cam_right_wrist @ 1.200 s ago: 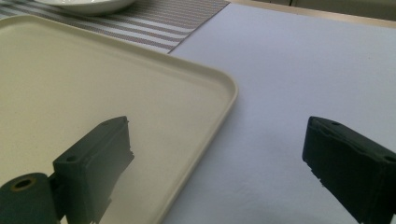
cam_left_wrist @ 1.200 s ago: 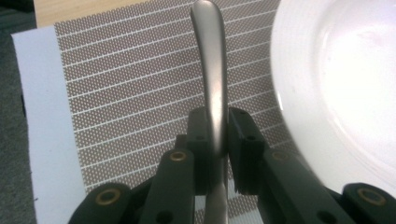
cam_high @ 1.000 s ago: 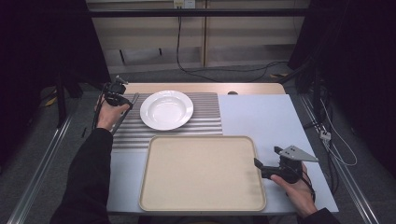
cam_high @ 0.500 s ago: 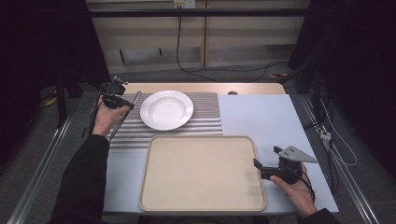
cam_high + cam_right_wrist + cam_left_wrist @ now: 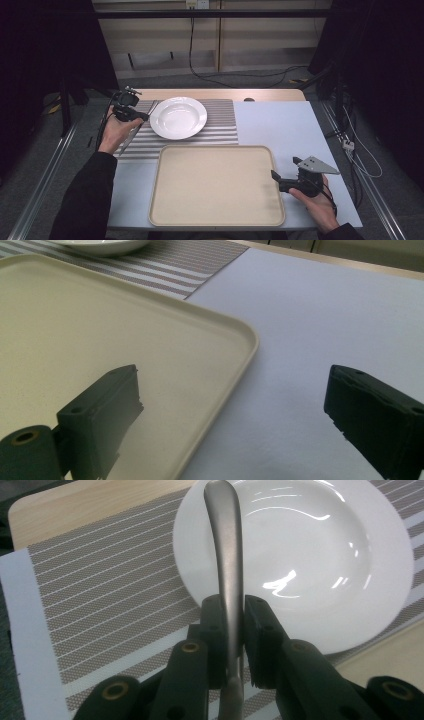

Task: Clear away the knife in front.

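Plate on the striped mat at far left, tray near and central in front of it, bare table surface to the right

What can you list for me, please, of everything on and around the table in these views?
Plate: one, white, on the striped placemat, far left of centre.
Placemat: one, grey and white stripes, far half of the table, under the plate.
Tray: one, beige, empty, near centre of the table.
Utensil handle: one, dull silver metal, clamped in the left tongs, its end over the plate rim; which kind of utensil I cannot tell.
Table: one, pale blue-grey top with a wooden far edge.
Cables: several, dark, on the floor beyond the table.
Left tongs: black, shut on the utensil handle, beside the plate.
Right tongs: black, open, at the tray's right edge.
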